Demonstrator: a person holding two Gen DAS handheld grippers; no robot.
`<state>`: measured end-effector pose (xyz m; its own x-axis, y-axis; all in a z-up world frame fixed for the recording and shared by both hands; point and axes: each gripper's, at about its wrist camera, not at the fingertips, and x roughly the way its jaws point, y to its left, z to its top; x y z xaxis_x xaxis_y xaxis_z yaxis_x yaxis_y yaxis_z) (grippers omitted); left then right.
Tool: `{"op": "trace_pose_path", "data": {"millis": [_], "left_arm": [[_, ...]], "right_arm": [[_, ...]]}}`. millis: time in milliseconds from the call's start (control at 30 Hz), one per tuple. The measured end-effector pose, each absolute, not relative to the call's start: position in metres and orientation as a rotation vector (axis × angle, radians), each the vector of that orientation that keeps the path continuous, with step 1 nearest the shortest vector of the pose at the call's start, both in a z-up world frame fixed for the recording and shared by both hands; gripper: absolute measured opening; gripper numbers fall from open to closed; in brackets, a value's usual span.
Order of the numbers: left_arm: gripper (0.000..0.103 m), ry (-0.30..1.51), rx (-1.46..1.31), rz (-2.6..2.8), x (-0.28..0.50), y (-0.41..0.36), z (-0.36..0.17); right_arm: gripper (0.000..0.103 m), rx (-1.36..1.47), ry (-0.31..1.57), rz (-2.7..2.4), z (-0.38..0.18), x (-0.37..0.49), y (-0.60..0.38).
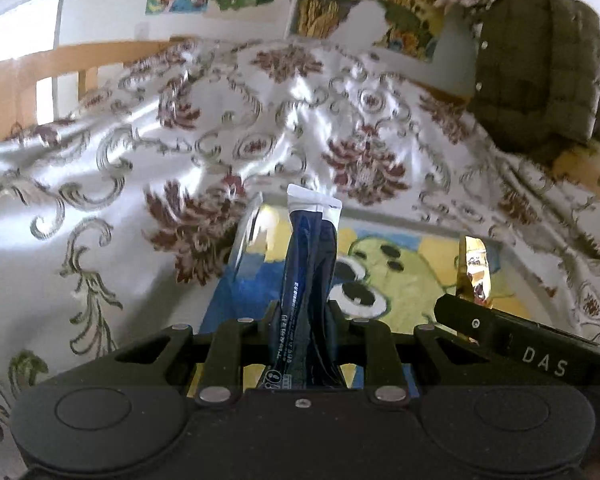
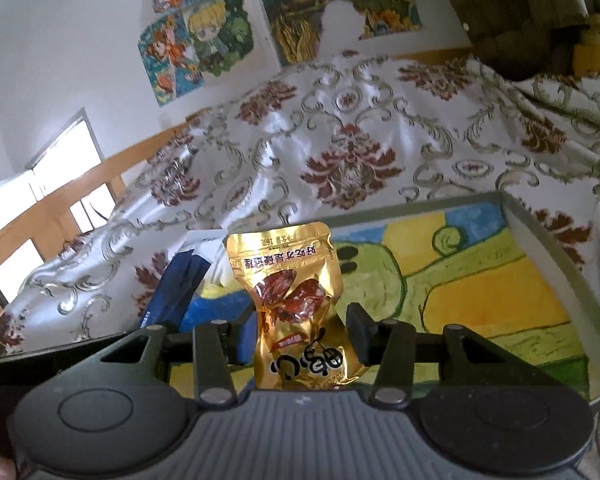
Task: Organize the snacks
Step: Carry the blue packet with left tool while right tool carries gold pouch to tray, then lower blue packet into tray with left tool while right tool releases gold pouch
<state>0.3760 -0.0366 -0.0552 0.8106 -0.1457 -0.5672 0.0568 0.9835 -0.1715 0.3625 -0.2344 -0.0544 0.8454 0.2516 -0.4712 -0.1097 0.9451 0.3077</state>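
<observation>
- Nearest the lens in the left wrist view, the left gripper [image 1: 306, 320] has its jaws pinched on a dark blue sachet [image 1: 310, 264], which stands upright between them with its white sealed end pointing away.
- Beyond and below those jaws lies a tray [image 1: 400, 256] with a cartoon picture on its floor; holding the sachet over it suggests the tray is where snacks are being gathered.
- Right of the left jaws, the other tool's black arm reaches in, with a sliver of gold foil above it.
- Seen from the right wrist, the right gripper [image 2: 300, 332] carries a gold snack pouch [image 2: 296, 300]; its left jaw touches the foil, yet the right jaw stands apart, so the hold looks loose, perhaps mid-release.
- Past these jaws the tray's grey rim [image 2: 548, 248] rests on a floral cloth [image 2: 360, 128].
</observation>
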Motion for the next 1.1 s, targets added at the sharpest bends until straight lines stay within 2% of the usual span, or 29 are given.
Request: {"op": "trace_pose_path", "data": {"millis": [600,733,867,933,1100], "left_arm": [[0.033,0.741,-0.171,-0.119,0.385,-0.034,-0.065],[0.045,0.714,-0.191,-0.127,0.38,-0.032,-0.059],[0.053,0.682,-0.2,-0.129,0.375,-0.032,-0.049],[0.062,0.654,-0.2,-0.125,0.369,-0.032,-0.043],[0.076,0.57,-0.194,-0.109,0.352,-0.032,-0.024]], "right_arm": [[0.059,0.212,0.587,0.201,-0.063,0.364,-0.225],[0.066,0.224,0.566,0.2,-0.055,0.363,-0.23],[0.072,0.221,0.528,0.189,-0.042,0.358,-0.236],[0.079,0.218,0.503,0.178,-0.034,0.353,-0.239],[0.086,0.206,0.44,0.145,-0.014,0.337,-0.248]]}}
